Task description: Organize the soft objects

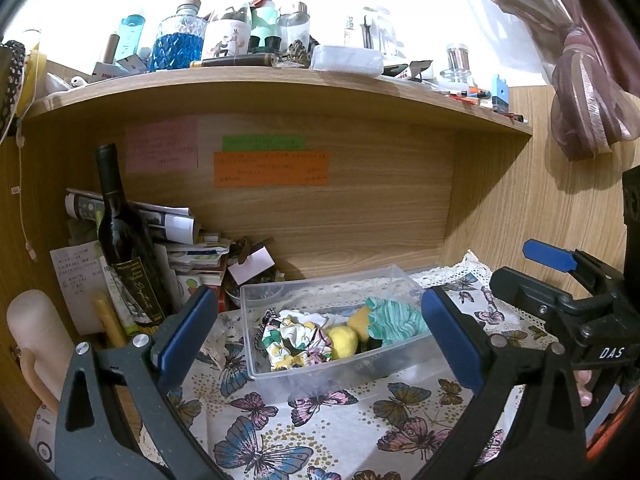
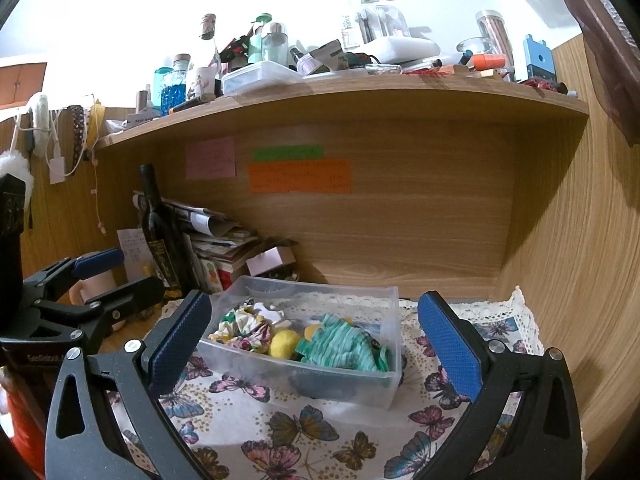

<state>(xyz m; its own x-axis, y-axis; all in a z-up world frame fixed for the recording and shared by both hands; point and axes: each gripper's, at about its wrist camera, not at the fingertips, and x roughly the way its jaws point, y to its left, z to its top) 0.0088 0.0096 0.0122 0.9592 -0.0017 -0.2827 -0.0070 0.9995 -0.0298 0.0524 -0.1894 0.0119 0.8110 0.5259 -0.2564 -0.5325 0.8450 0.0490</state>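
A clear plastic box (image 1: 264, 368) (image 2: 360, 390) stands on the butterfly cloth (image 1: 340, 432) (image 2: 304, 440). Inside lie a floral scrunchie (image 1: 298, 340) (image 2: 244, 326), a yellow soft ball (image 1: 343, 341) (image 2: 283, 343) and a green striped cloth (image 1: 394, 320) (image 2: 344, 346). My left gripper (image 1: 320, 340) is open and empty, its blue pads on either side of the box, in front of it. My right gripper (image 2: 316, 344) is open and empty, also framing the box. Each gripper shows in the other's view: the right gripper (image 1: 560, 276) at the right edge, the left gripper (image 2: 116, 276) at the left edge.
A dark wine bottle (image 1: 124, 248) (image 2: 160, 232) and a pile of papers (image 1: 184, 240) (image 2: 216, 236) stand left of the box. A wooden back panel (image 1: 340, 216) with coloured notes rises behind. A cluttered shelf (image 1: 280, 80) hangs overhead. A wooden side wall (image 2: 580, 240) is at the right.
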